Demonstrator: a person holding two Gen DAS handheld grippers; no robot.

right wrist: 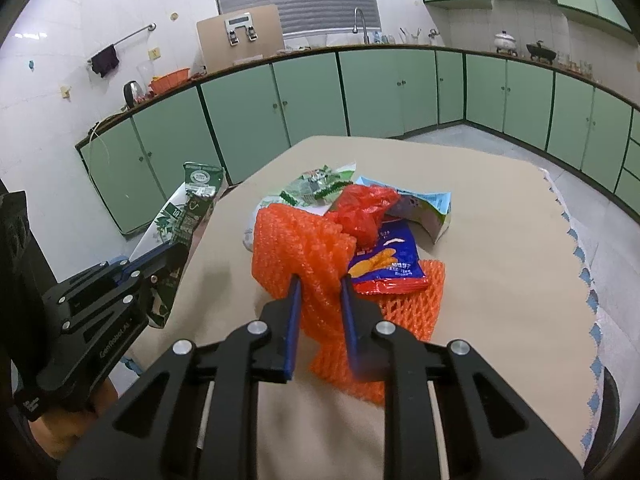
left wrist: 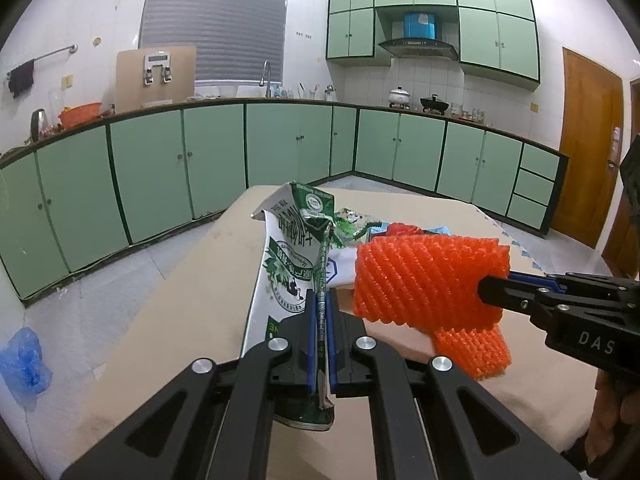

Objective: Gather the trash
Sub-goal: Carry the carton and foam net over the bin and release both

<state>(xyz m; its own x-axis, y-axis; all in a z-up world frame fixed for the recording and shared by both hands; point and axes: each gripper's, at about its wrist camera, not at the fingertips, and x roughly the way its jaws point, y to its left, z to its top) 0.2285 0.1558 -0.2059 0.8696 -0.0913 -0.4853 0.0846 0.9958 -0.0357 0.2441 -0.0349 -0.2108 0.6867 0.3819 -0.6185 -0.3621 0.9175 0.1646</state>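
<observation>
The orange foam mesh fruit sleeve (right wrist: 304,248) is pinched between the blue-padded fingers of the right gripper (right wrist: 320,284), which have just been closing on it; the pads press its lower middle, so the netting bulges up and to the left above the fingertips and trails down toward the camera below them. Its long axis runs roughly near-to-far, along the fingers, and it hangs partly clear of the beige table (right wrist: 480,240), seen from the left wrist as a ribbed orange roll with a loose flap drooping underneath. Next to it, a second flat piece of orange netting (right wrist: 428,292) lies on the table just to the right, touching or nearly touching the held one; whether the two are joined I cannot tell, and that matters if the sleeve is to be carried away cleanly. Farther off sits the rest of the litter: a blue and red snack packet (right wrist: 388,260), a crumpled red plastic bag (right wrist: 360,208), a green and white wrapper (right wrist: 316,188) and a pale blue torn pouch (right wrist: 424,208), all in one loose heap near the table's middle. At the left edge, the left gripper (left wrist: 320,300) has its fingers together on the flattened green and white milk carton (left wrist: 288,248), held upright, edge-on, its top tilted away. Both hands look loaded, so a drop-off is likely next; no bin is in view.
</observation>
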